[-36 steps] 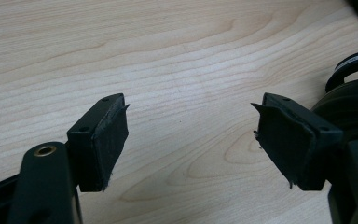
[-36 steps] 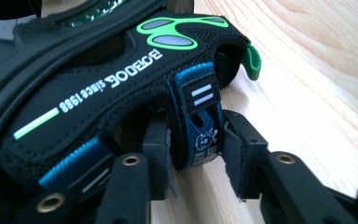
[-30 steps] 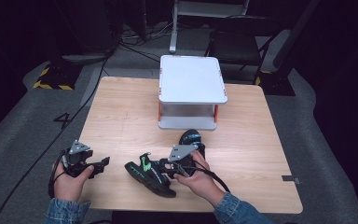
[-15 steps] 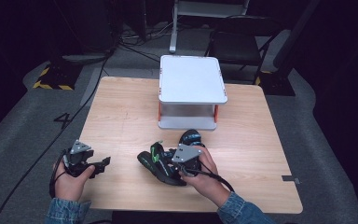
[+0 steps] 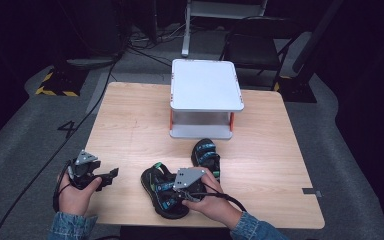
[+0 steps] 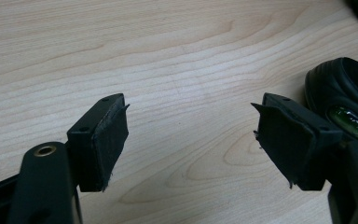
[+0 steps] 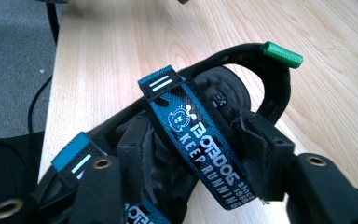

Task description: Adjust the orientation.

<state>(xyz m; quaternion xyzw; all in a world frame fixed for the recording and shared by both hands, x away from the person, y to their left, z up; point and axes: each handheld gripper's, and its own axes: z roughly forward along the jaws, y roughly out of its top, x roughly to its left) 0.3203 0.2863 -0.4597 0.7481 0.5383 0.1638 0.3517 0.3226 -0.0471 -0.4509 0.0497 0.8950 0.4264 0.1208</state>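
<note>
Meanwhile we had the right gripper (image 5: 180,192) on the near sandal (image 5: 161,191), its jaws closed on the blue strap (image 7: 196,144), one black pad on each side of the webbing in the right gripper view. That sandal lay near the front edge of the table (image 5: 130,125), toe toward us, with a green tab (image 7: 282,54) at the end of its heel strap. The second sandal (image 5: 206,154) sat just beyond our right hand (image 5: 215,200), between it and the white stand (image 5: 206,90), touching neither that we could see. Our left gripper (image 5: 111,175) rested low over the wood at the left, well apart from the stand, jaws spread wide and holding nothing; in the left gripper view the near sandal's black sole (image 6: 349,98) showed just past the right-hand pad.
</note>
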